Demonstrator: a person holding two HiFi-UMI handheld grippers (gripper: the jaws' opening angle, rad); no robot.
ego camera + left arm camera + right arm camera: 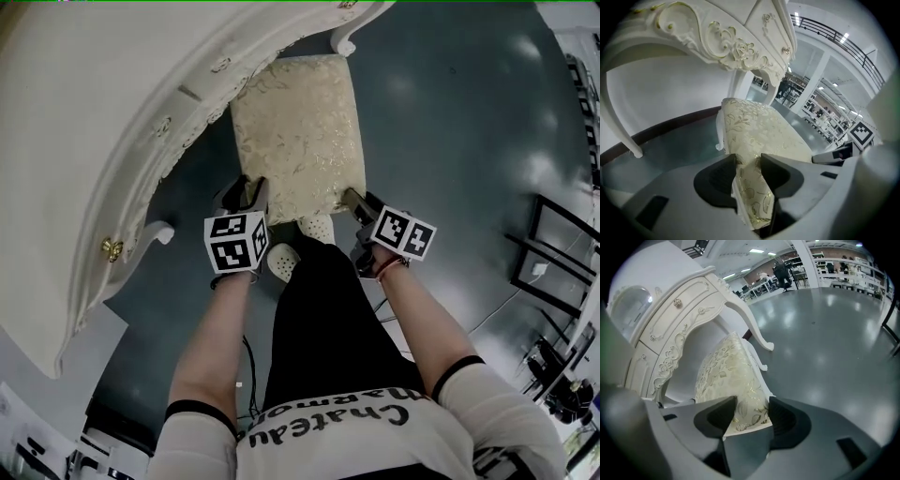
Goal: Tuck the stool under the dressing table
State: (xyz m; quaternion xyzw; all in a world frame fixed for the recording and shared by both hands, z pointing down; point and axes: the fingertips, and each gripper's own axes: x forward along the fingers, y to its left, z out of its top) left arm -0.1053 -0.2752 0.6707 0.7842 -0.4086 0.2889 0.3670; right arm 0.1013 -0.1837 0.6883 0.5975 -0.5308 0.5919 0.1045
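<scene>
The stool [298,136] has a cream seat with a gold leaf pattern and white legs; its far end reaches under the white carved dressing table [103,141]. My left gripper [247,200] is shut on the seat's near left corner, and in the left gripper view the cushion edge [752,187] sits pinched between both pads. My right gripper [360,208] is shut on the near right corner, with the seat's corner [747,416] clamped between its jaws in the right gripper view. The table's apron [731,44] hangs above the seat's far end.
A curved white table leg [750,324] stands on the dark glossy floor just right of the stool, another leg [621,126] at the left. The person's white shoes [300,246] are close behind the stool. Cables and black frames [553,253] lie at the right.
</scene>
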